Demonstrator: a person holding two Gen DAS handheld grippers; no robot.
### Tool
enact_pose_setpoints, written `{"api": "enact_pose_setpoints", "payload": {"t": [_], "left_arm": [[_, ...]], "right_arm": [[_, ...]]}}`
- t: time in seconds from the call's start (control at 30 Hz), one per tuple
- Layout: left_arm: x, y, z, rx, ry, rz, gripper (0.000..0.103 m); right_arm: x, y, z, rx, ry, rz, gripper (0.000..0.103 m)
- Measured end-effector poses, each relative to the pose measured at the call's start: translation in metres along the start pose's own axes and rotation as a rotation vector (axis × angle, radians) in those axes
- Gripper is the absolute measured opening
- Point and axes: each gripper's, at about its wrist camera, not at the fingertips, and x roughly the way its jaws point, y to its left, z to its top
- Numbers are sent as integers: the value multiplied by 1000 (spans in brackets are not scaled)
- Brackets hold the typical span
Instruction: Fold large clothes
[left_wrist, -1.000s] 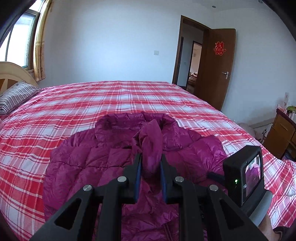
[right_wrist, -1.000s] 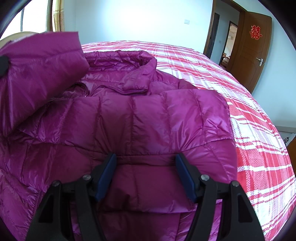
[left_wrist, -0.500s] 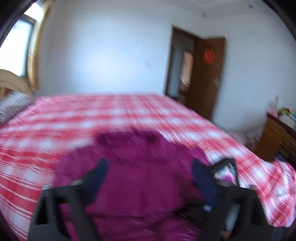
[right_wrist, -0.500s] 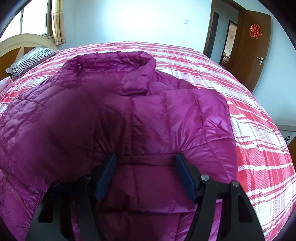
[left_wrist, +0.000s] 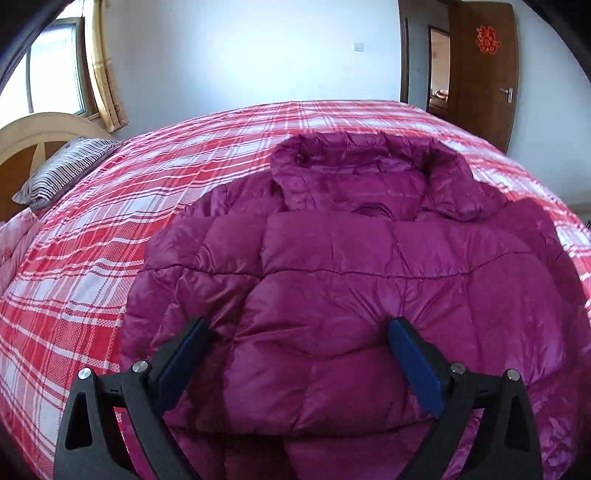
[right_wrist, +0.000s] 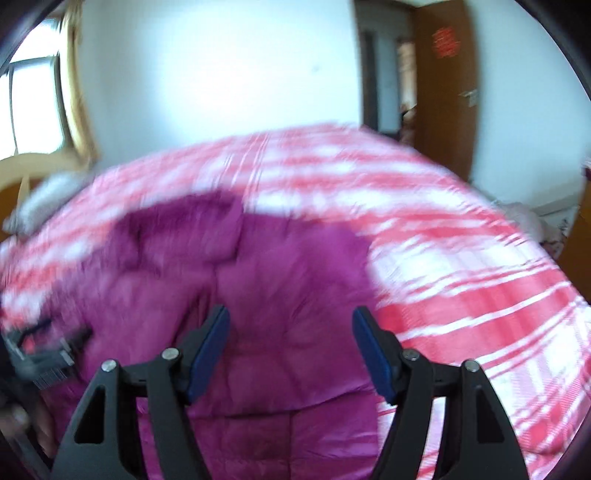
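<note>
Released a second ago, the sleeve now lies folded across the jacket (left_wrist: 332, 280), which is spread on the bed (left_wrist: 110, 229). Left gripper (left_wrist: 297, 354) points steeply down over it, jaws wide, holding nothing. Right gripper (right_wrist: 291, 343), in a blurred view, is opening above the jacket's right edge, nothing clamped.

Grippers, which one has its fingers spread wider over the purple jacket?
The left gripper: its fingers stand widest apart, holding nothing over the jacket. The right gripper is narrower, its fingers opening with nothing clamped between them.
</note>
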Motion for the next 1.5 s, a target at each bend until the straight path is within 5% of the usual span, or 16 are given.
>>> {"api": "enact_pose_setpoints", "payload": {"t": [0.1,0.27,0.5,0.8,1.2,1.37,1.5], "left_arm": [[-11,6,7,-31,-49,-10,98],[-41,44,30,-115,-181,86,98],[24,64,19,-107,47,136,98],[50,73,8,-169,146,60,102],[51,67,7,-152,134,87,102],[51,68,7,-156,130,86,102],[50,66,7,-152,125,93,102]], "right_arm": [[-14,33,16,-51,-20,126,74],[33,105,9,-180,140,310,59],[77,117,-20,-239,220,242,58],[69,93,-35,-246,229,225,58],[63,100,-35,-302,237,154,57],[17,109,4,-268,66,175,58],[60,126,5,-290,167,166,57]]}}
